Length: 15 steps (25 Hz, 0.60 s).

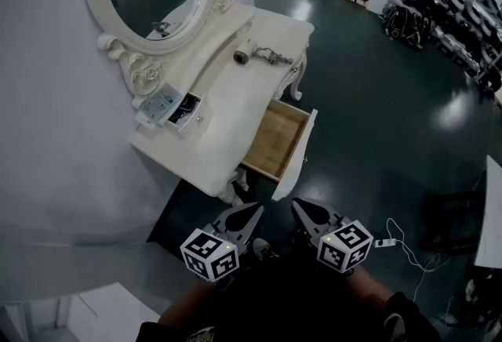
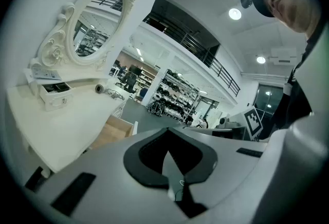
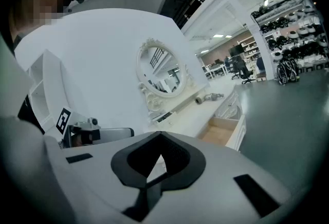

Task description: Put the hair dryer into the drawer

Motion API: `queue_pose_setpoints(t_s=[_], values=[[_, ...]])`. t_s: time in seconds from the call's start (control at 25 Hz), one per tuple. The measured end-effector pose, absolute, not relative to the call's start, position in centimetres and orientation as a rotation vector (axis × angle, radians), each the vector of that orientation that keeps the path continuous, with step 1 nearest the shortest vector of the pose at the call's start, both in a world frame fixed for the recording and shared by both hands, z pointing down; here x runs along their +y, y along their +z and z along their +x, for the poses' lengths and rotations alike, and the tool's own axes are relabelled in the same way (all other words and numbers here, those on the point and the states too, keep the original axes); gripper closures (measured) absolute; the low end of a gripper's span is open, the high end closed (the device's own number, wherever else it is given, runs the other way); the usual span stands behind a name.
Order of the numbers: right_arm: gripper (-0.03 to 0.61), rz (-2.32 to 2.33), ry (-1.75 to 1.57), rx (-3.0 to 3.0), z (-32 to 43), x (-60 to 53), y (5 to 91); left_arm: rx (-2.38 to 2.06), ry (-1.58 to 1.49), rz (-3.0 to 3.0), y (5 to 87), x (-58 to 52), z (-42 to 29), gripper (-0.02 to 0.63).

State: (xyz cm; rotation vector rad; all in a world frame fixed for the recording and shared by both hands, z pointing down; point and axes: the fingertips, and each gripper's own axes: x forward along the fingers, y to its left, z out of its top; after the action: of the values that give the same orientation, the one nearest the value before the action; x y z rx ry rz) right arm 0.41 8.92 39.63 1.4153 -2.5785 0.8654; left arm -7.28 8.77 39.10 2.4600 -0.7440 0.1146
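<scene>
Approach step, I judge: left tool [image 1: 248,218] and right tool [image 1: 307,213] are closed and empty, the hair dryer [image 1: 244,56] lies well ahead on the table [image 1: 223,109] beyond the open drawer [image 1: 276,140], so next reach forward and open one.

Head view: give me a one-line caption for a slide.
Hair dryer lies on the white vanity, its drawer open; left tongs and right tongs, both shut, hang short of it.

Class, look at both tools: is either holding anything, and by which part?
Nothing is held. The left tool and right tool are both shut and empty; the hair dryer lies untouched on the table.
</scene>
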Motion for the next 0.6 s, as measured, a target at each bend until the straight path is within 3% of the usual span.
queue_pose_setpoints(t_s=[0.6], values=[[0.549, 1.424, 0.888, -2.603, 0.44, 8.33, 39.09, -0.749, 0.105, 2.458, 39.03, 8.61, -7.37, 0.611]])
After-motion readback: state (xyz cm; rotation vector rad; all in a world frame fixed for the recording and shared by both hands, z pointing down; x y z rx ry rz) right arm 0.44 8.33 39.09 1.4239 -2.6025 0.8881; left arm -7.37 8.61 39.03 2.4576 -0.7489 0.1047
